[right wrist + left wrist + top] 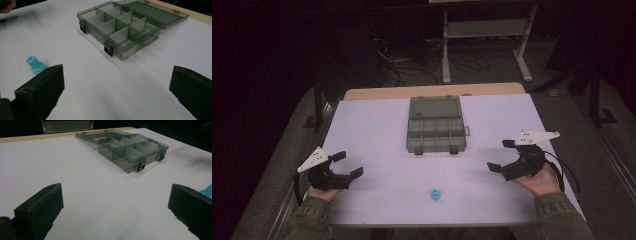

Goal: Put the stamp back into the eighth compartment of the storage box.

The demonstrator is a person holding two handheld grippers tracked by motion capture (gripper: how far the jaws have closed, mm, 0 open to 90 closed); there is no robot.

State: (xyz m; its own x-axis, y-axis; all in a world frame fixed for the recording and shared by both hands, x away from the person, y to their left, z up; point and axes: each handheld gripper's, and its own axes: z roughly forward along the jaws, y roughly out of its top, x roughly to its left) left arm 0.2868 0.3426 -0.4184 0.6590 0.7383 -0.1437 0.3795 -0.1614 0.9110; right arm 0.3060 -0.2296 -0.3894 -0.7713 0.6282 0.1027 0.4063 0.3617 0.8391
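High view. A white table [372, 125] carries an open grey box [435, 125], its lid laid flat behind the divided tray, and every compartment looks empty. A small blue piece [435, 194] stands alone near the front edge, between the two hands and well apart from the box. The left gripper [346, 163] rests at the table's left, jaws spread and holding nothing. The right gripper [501, 156] rests at the table's right, jaws likewise spread and empty. Neither touches the blue piece.

Left gripper view. The two black jaws stand wide apart over bare table. The box [132, 151] lies ahead and to the right, latches facing the camera. A sliver of the blue piece [207, 190] shows at the right edge, just behind the right-hand jaw.

Right gripper view. The jaws are again released, with bare table between them. The blue piece [35, 64] stands upright just beyond the left-hand jaw, near it but not within the gap. The box [120, 28] lies farther on, its compartments seen empty.

Progress. Judged from this layout, the work has barely started: the box is open and ready, but the piece is not yet grasped. Left to do, most likely: close a gripper on the piece, carry it to the box, and set it in a compartment.
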